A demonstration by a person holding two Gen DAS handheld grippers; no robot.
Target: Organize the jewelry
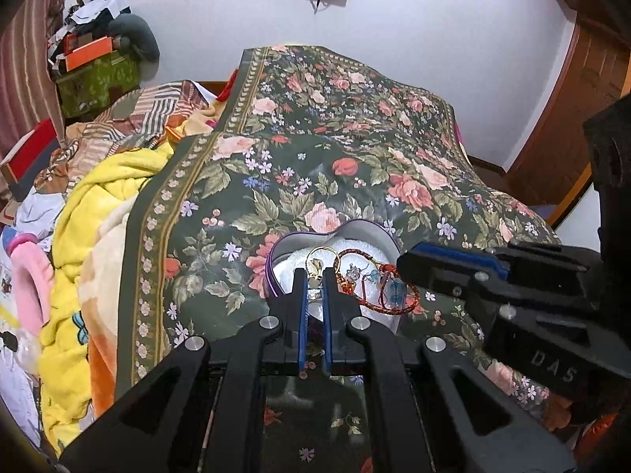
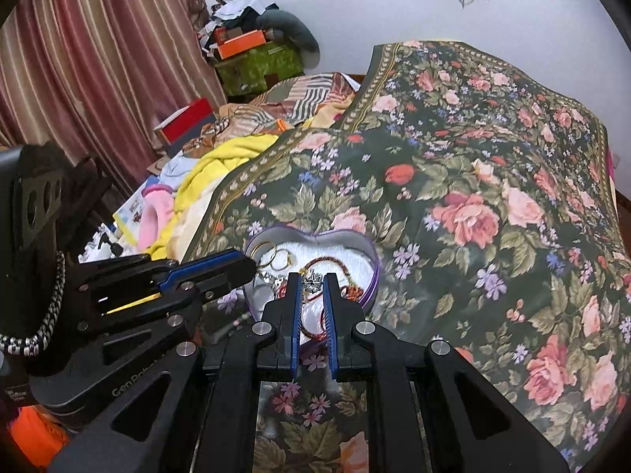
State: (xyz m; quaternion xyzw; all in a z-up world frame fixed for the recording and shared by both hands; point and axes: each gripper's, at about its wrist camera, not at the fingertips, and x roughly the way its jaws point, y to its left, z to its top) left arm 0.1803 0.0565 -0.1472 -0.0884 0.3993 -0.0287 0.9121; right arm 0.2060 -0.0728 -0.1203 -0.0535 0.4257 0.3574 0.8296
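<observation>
Left wrist view: the left gripper [image 1: 315, 274] is pinched on a small gold ornament [image 1: 315, 268] above the heart-shaped box [image 1: 272, 272] on the floral cloth [image 1: 355, 138]. The right gripper [image 2: 312, 282] is closed on a silver star charm [image 2: 312, 283] over the same box, where gold rings [image 2: 280, 258] and a red cord bracelet [image 1: 378, 280] are kept.

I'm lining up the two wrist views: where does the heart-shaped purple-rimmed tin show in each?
Left wrist view: heart-shaped purple-rimmed tin lies low centre, just past the left tongs.
Right wrist view: same tin, low centre, just past the right tongs.
Shared landmark: orange box on the far clutter.
</observation>
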